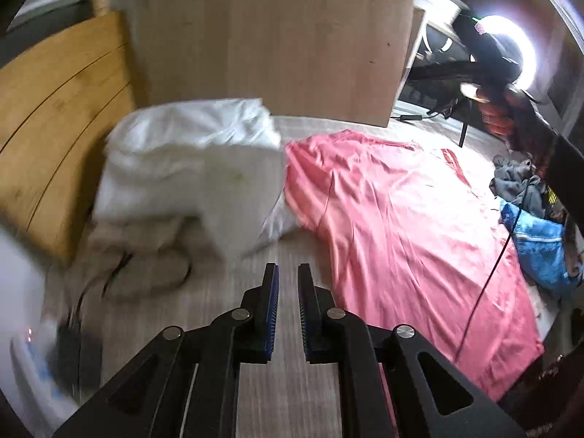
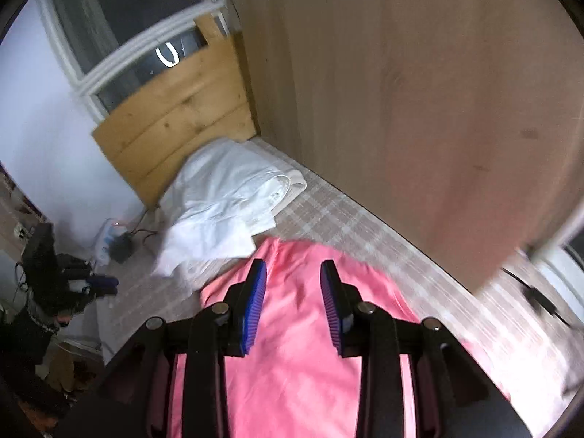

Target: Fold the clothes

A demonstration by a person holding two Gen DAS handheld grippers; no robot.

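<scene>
on the bed (image 1: pixel 226 266), w/ its pale checked cover, the pink shirt (image 1: pixel 401 219) lies spread out flat, and it takes the middle and right part of the mattress in the left wrist view. beside it, touching its upper edge, sits a pile of white bedding (image 1: pixel 189 168), near the wooden headboard (image 1: pixel 54 116).

left gripper (image 1: pixel 288 284): jaws almost together, only a thin gap, nothing between them; it hangs above the bare cover, just left of the shirt. right gripper (image 2: pixel 294 281): jaws partly apart, nothing clamped; it is over the shirt, but the pads do not press the cloth.

progress, as i judge it: the shirt looks laid out and smoothed, w/ few wrinkles, but i see no fold in it yet, so approx all folding is left. more clothes, a grey and blue heap (image 1: pixel 529 211), wait at the far right edge, still not folded.

direction: the long axis of the shirt runs along the bed. the collar end, w/ a small red label, is at the far side in the left view, so i think the hem points toward the camera. sleeves i cannot tell clearly.
</scene>
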